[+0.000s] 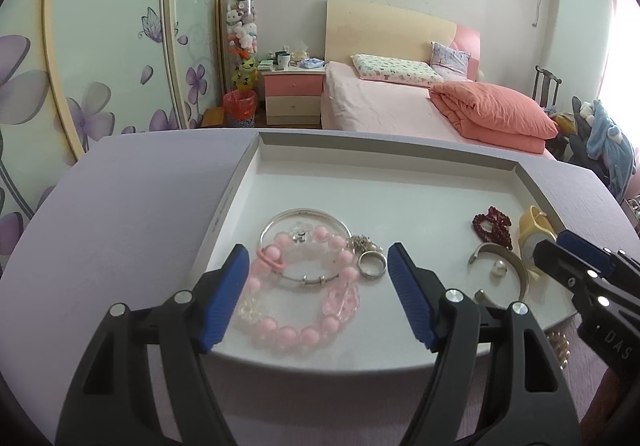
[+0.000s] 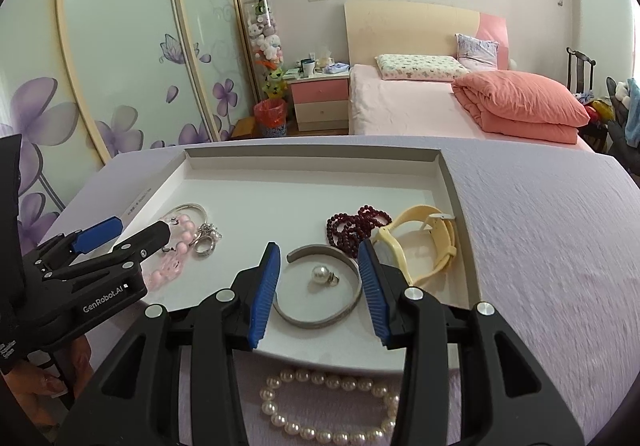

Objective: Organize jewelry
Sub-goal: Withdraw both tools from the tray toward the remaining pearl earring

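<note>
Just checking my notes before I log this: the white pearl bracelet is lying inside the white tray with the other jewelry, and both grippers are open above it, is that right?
Not quite. The white pearl bracelet lies outside the white tray, on the purple cloth in front of its near edge; the right wrist view shows it. The left gripper and right gripper are indeed open.

Left claw (image 1: 316,294) angled down, jaws wide apart, nothing gripped. Right claw (image 2: 318,282) angled down beside it, jaws parted less, empty too. Fingers (image 2: 48,382) wrap left handle.
</note>
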{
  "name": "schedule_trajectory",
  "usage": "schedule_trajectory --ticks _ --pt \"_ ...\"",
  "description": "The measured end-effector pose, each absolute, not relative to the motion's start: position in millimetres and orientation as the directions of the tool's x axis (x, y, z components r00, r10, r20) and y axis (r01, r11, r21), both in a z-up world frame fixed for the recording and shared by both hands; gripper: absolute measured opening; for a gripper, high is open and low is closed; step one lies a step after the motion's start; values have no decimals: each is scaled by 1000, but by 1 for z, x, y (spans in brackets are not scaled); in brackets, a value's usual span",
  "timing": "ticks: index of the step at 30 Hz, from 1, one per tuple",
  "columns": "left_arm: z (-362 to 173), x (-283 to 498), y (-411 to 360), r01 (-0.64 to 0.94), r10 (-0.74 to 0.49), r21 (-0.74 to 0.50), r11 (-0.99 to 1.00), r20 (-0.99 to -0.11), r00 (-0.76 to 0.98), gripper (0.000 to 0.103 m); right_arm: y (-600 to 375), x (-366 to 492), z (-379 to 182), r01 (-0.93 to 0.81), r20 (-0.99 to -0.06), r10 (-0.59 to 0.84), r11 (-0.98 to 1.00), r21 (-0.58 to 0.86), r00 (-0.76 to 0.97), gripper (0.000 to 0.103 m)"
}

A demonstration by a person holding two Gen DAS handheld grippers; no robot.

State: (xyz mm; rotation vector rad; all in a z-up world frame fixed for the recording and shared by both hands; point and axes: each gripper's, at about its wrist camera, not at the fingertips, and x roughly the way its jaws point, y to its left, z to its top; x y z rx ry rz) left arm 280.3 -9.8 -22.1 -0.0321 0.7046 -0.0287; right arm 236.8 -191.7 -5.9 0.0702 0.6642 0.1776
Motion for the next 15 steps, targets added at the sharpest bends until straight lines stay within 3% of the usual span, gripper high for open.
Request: schedule_trajectory --ticks 15 --pt "-17 231 -21 61 -75 -44 997 -625 777 75 -212 190 -3 -150 -593 204 979 139 779 49"
